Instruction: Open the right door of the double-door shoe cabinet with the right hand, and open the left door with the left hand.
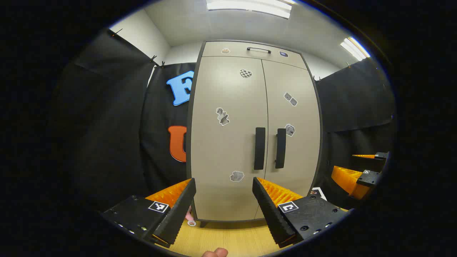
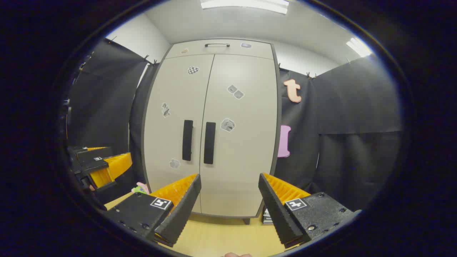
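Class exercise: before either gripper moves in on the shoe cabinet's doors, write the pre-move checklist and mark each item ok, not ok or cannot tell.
1. Right gripper open: ok.
2. Left gripper open: ok.
3. Both doors shut, seam closed: ok.
4. Right door handle unobstructed, reachable: ok.
5. Left door handle unobstructed: ok.
6. Right gripper lined up with its handle: not ok, handle sits left of the finger gap.

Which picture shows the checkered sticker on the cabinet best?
The left gripper view: the checkered sticker looks bigger and its squares are clear, high on the left door. In the right gripper view it is smaller.
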